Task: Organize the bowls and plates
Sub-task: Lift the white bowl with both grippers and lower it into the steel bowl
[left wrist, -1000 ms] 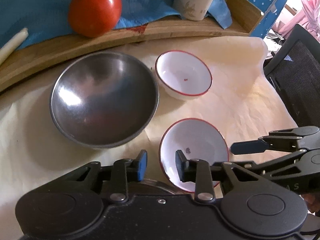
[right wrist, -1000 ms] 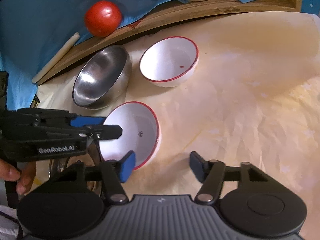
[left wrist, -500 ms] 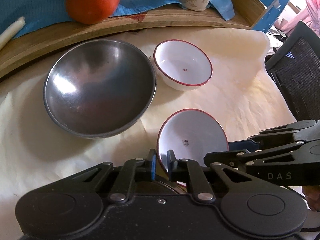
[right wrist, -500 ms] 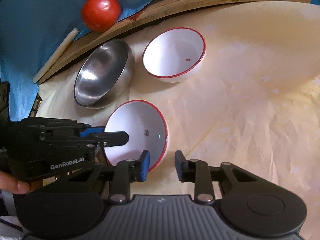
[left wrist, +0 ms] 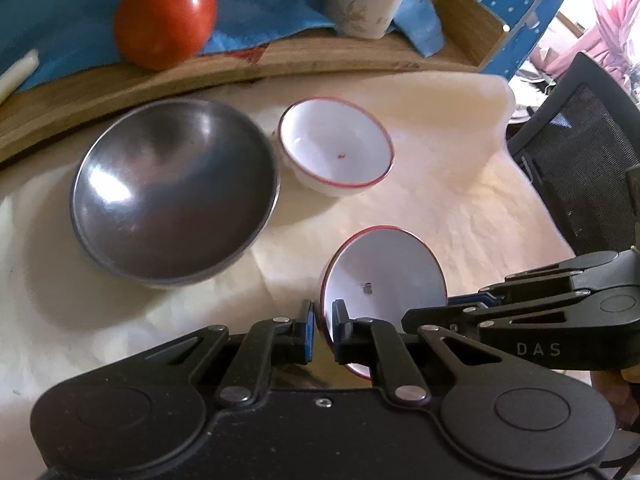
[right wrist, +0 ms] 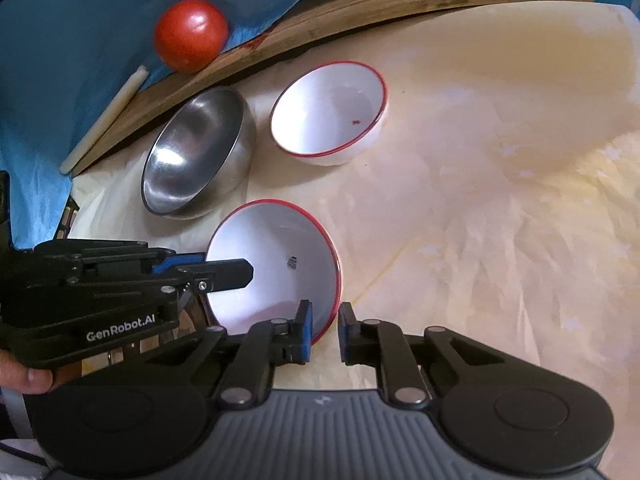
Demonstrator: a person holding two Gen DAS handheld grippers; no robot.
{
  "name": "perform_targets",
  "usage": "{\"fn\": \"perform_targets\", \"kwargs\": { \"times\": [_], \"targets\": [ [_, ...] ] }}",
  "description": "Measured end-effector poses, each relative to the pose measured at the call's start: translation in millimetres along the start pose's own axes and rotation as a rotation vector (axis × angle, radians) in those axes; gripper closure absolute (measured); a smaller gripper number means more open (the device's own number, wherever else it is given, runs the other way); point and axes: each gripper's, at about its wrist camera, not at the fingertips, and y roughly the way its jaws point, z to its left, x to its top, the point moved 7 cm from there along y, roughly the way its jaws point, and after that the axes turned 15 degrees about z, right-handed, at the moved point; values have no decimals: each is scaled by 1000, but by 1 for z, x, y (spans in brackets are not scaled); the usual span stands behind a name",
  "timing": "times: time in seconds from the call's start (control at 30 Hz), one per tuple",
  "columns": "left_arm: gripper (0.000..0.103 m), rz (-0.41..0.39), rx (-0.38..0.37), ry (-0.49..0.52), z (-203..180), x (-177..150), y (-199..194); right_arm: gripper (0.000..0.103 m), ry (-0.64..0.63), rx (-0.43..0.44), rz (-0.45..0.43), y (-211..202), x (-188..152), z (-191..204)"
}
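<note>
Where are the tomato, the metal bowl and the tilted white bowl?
tomato (left wrist: pixel 166 16), left wrist view, its middle.
metal bowl (left wrist: pixel 176 188), left wrist view, inner wall.
tilted white bowl (right wrist: pixel 276 264), right wrist view, inside surface.

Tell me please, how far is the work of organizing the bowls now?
Nothing looks stacked yet. The steel bowl and the far red-rimmed white bowl sit apart on the cream cloth. In hand: the near red-rimmed white bowl, tilted, its rim gripped between the left tongs and between the right tongs, which have both just closed on it. Left: nesting the bowls together.
</note>
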Motion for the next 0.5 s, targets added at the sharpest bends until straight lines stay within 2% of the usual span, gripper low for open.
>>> {"fn": "perform_targets", "kwargs": {
  "times": [0.27, 0.5],
  "targets": [
    [95, -62, -21, 14, -11, 19, -17, 89, 63, 48, -50, -23, 4, -10],
    [96, -117, -23, -11, -8, 30, -35, 89, 49, 59, -84, -37, 16, -4]
  ]
}}
